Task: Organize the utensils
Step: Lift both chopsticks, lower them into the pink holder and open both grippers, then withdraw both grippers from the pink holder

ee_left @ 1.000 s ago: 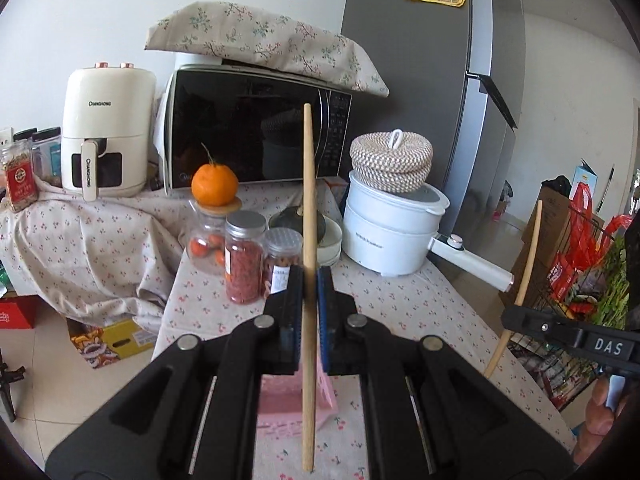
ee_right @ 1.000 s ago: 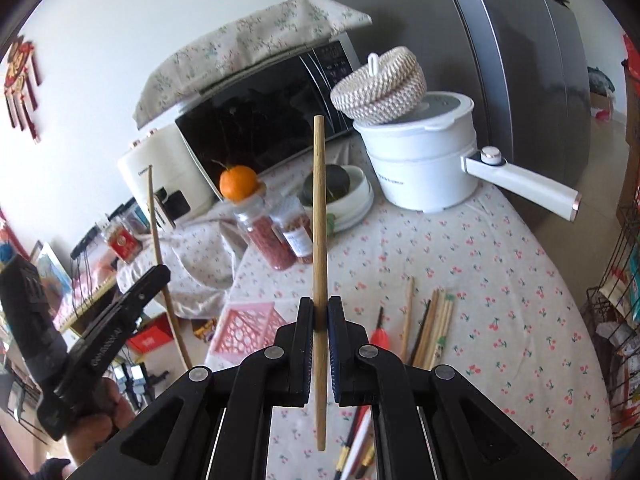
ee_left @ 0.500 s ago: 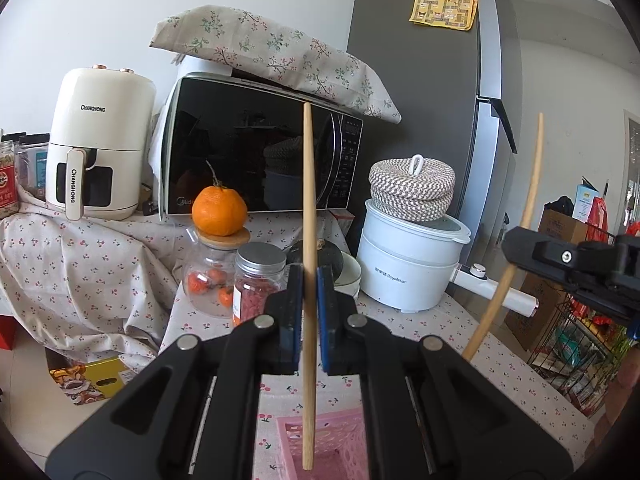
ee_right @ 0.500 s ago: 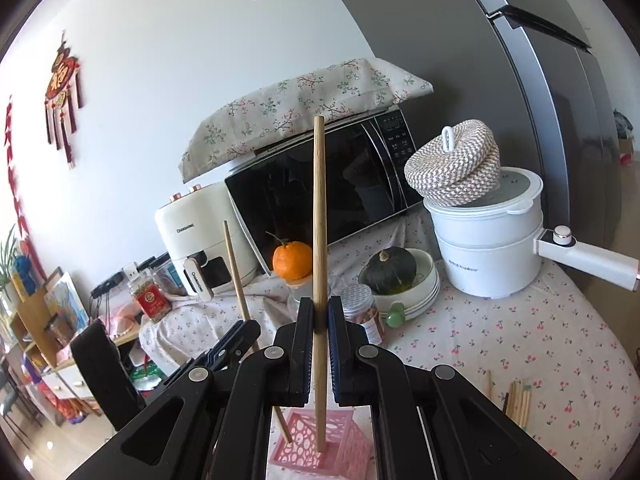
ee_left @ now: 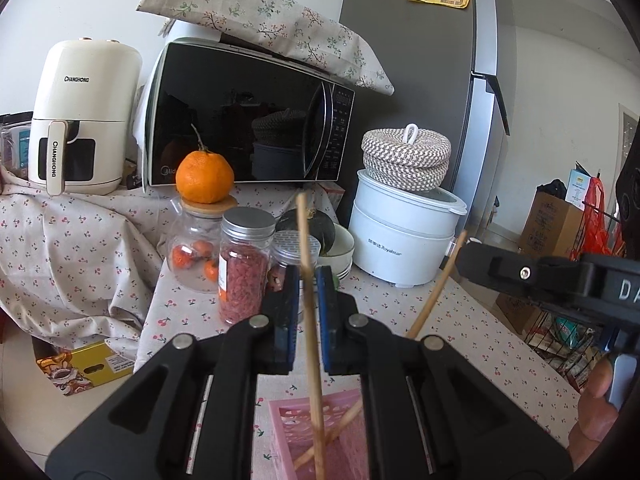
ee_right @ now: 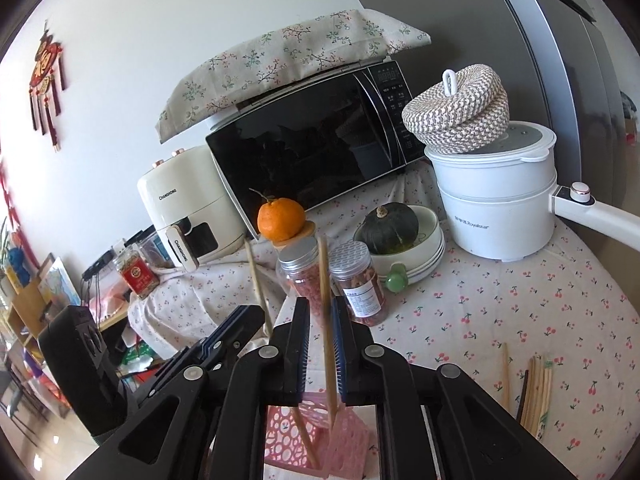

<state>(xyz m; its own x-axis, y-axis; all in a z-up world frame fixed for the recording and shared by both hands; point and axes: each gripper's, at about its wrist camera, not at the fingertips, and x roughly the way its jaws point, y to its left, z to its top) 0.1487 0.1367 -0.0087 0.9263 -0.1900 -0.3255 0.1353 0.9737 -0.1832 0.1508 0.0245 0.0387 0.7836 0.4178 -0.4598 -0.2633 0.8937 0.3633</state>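
Note:
A pink openwork basket (ee_left: pixel 344 440) (ee_right: pixel 340 436) stands on the cherry-print tablecloth, right under both grippers. My left gripper (ee_left: pixel 307 308) is open, and a wooden chopstick (ee_left: pixel 310 320) stands loose between its jaws with its lower end in the basket. My right gripper (ee_right: pixel 321 340) is open too, and a second wooden chopstick (ee_right: pixel 326 320) stands between its jaws, lower end in the basket. In the left wrist view that second chopstick (ee_left: pixel 436 292) leans to the right. Several loose chopsticks (ee_right: pixel 536 392) lie on the cloth at the right.
Just behind the basket stand jars (ee_left: pixel 244 264) (ee_right: pixel 356 280), one with an orange (ee_left: pixel 205 178) on its lid. A bowl with a dark squash (ee_right: pixel 392 224), a white electric pot (ee_right: pixel 496 200) with a woven lid, a microwave (ee_left: pixel 248 116) and an air fryer (ee_left: pixel 80 116) lie farther back.
Both grippers have lowered over the pink basket and opened. The two chopsticks have slid down through the jaws and now stand in the basket.

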